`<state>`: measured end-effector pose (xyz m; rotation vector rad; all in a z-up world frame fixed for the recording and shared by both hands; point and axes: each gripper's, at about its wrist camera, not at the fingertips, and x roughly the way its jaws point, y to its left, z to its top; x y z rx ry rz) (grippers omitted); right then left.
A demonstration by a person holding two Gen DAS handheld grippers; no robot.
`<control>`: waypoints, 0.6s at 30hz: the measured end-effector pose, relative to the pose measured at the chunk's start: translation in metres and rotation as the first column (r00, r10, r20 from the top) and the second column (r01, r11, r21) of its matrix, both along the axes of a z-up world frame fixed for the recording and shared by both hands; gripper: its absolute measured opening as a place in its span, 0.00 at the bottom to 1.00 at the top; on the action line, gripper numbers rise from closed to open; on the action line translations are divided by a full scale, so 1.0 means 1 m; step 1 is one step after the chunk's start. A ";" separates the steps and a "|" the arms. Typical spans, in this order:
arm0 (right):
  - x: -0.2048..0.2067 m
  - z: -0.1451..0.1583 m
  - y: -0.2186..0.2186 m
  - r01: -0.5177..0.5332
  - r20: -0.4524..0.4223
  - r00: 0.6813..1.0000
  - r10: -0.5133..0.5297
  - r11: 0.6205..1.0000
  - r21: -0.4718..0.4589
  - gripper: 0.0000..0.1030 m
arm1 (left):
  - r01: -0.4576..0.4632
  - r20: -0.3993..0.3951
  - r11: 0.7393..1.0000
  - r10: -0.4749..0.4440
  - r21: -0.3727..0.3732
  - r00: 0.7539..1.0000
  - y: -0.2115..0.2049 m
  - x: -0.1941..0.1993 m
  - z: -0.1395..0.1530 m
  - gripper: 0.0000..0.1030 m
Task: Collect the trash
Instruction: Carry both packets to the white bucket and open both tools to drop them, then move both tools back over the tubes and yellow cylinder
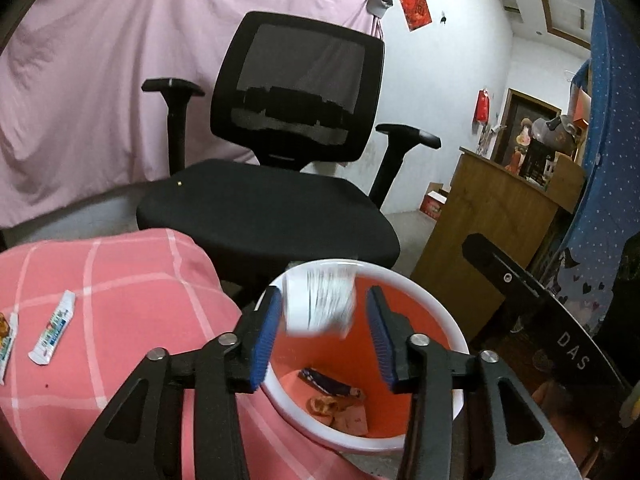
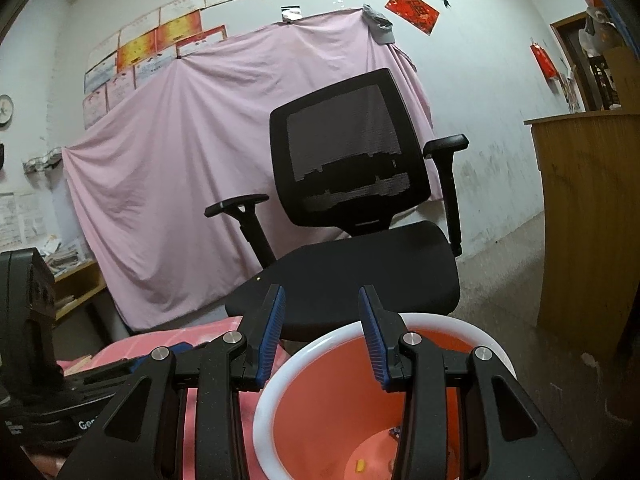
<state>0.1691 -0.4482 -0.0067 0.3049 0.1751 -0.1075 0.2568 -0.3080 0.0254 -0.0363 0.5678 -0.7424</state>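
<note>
Left hand-held gripper [image 1: 324, 332] sits over the bin [image 1: 452, 332], jaws part open; a white printed paper scrap [image 1: 320, 304] hangs blurred between the blue pads [image 1: 266, 332]. It looks clear of both pads, so I'd call it released, not gripped. Your right hand-held gripper [image 2: 322, 336] is also part open with nothing between the jaws, just beside the bin rim.

Bin: orange inside, white rim, already holding a dark wrapper [image 1: 324, 384] and some crumpled scraps at the bottom.

Left of the bin, on the pink checked cloth [image 1: 120, 280], two pieces remain: a flattened toothpaste-style tube [image 1: 54, 330] and another wrapper [image 1: 6, 340] at the frame edge, near each other, well apart from the bin.

Handling guess: all of it light, thin, floppy. The tube lies flat on soft cloth, so pinch it across the narrow width near the middle, pads straddling the edges; expect the cloth to bunch up under the tips. Foil surfaces are likely slick, so close fully.

Beyond: black mesh office chair [image 1: 280, 184], pink sheet [image 1: 100, 80] on the wall, wooden cabinet [image 1: 492, 216] at right.
</note>
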 end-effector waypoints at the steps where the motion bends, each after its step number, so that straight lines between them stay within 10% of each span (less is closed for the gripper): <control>1: 0.000 0.000 0.000 0.000 -0.001 1.000 0.000 1.000 -0.001 0.36 | 0.000 -0.004 1.000 0.000 0.000 1.000 0.000 0.001 -0.001 0.43; 18: 0.005 0.003 0.019 -0.032 0.015 0.999 0.032 0.999 -0.028 0.47 | -0.188 0.088 0.981 0.192 -0.051 0.978 0.060 -0.008 0.019 0.53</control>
